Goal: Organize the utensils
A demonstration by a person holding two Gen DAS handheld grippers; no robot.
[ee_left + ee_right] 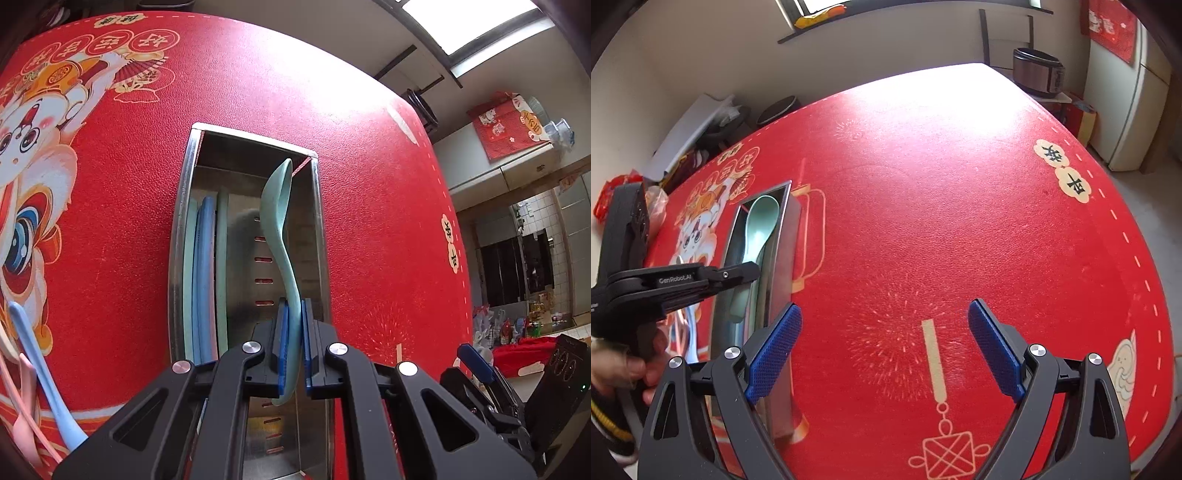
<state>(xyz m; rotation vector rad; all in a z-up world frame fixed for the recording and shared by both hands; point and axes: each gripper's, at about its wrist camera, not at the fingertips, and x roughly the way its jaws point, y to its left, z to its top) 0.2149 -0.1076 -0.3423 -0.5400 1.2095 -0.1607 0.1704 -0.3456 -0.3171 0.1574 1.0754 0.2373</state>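
- Left tongs [294,343] are clamped on the handle of a mint green spoon [277,218], blue pads squeezing it from both sides, with the bowl sticking out ahead of the tips.
- The spoon hangs over the steel utensil tray [317,229], right-hand compartment, directly below and ahead of the left tongs. Can't tell if the bowl is touching the tray's far end or just above it.
- The compartment left of the tongs already has a few flat utensils on edge, blue and pale green [202,280].
- Right tongs [884,349] are spread wide, nothing between them, hovering over bare red cloth just right of the tray [783,258].
- Down at the near left of the left tongs, a light blue utensil [40,373] and a pink one [26,402] lie loose on the worktop [369,184].
- The worktop has a red festive cover with a cartoon lion-dance figure, fireworks and gold characters.
- Further out past the right tongs: a rice cooker [1038,72] off the far corner, a white fridge [1137,110] on the right, and a window up top. Nothing's blocking the tray.
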